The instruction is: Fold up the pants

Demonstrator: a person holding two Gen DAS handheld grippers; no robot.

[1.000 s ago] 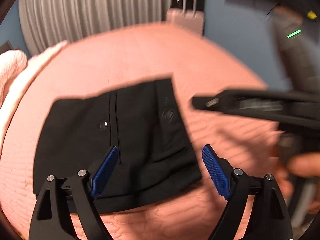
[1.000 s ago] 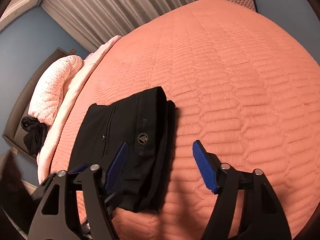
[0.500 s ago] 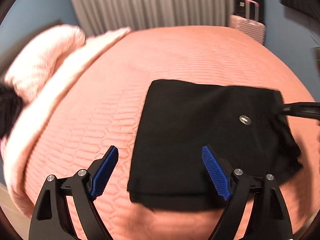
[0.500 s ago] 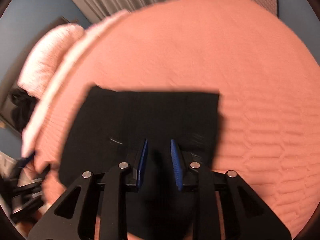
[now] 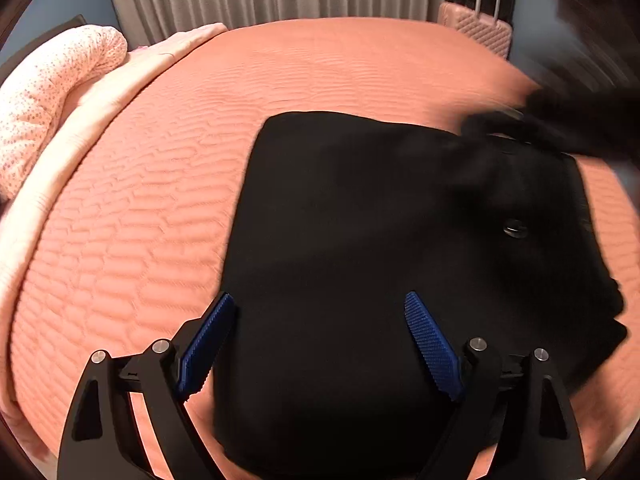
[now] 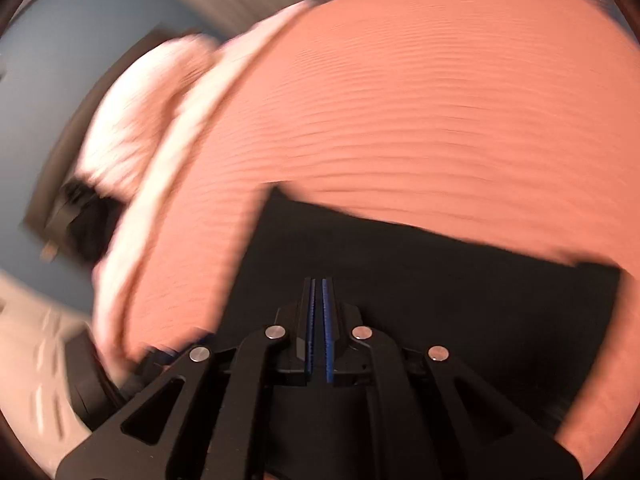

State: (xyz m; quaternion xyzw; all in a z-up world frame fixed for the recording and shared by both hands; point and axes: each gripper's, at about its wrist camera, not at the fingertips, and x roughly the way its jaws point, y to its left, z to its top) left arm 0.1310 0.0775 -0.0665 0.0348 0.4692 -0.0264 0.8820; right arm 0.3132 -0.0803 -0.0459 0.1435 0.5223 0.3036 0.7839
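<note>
While the folded black fabric pants [image 5: 380, 248] are lying on the quilted salmon bedspread [image 5: 160, 200], the left gripper [image 5: 320, 340] is gaping wide above them, and the right gripper [image 6: 318, 316] is sitting pinched together, gripping nothing.

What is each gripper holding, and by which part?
Left gripper: nothing, jaws open. Right gripper: shut over the pants; pinched fabric cannot be told.

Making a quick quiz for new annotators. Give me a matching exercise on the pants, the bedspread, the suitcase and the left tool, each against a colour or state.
Column one:
1. pants
2. bedspread
3. suitcase
4. left tool

Column two:
A. pink, upright behind the bed
B. black, folded flat
C. pads wide apart
D. salmon, quilted

Pairs: 1-B, 2-D, 3-A, 4-C
</note>
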